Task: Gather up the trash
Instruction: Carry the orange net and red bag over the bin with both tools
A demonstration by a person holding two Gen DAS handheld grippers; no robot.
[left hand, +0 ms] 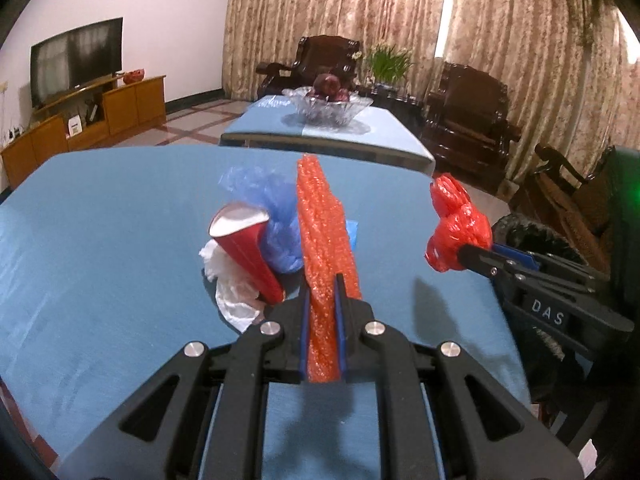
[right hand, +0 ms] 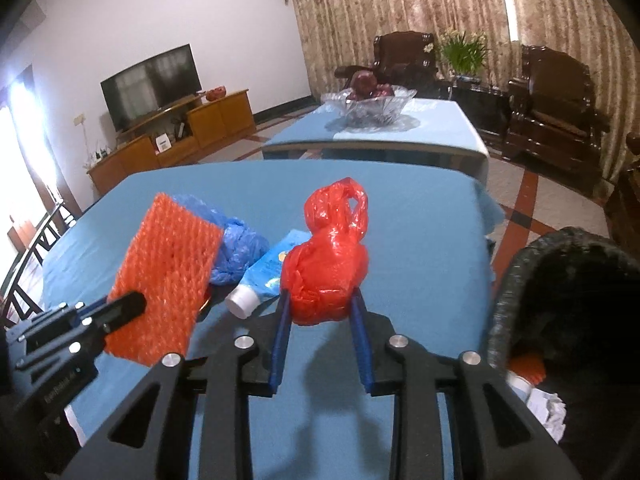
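Observation:
My left gripper (left hand: 323, 280) is shut on an orange foam net sleeve (left hand: 324, 236) and holds it upright above the blue table; the sleeve also shows in the right wrist view (right hand: 168, 268). My right gripper (right hand: 320, 296) is shut on a crumpled red plastic bag (right hand: 328, 256), seen from the left wrist view (left hand: 456, 224) near the table's right edge. On the table lie a red paper cup (left hand: 248, 248), a blue plastic bag (left hand: 276, 216), white crumpled plastic (left hand: 232, 288) and a blue tube with a white cap (right hand: 264, 276).
A black bin (right hand: 560, 304) stands right of the table and holds some trash. The blue table (left hand: 100, 240) fills the foreground. Beyond it is a second table with a glass fruit bowl (left hand: 328, 106), dark wooden armchairs (left hand: 468, 112), a TV (left hand: 76, 60) and cabinet at left.

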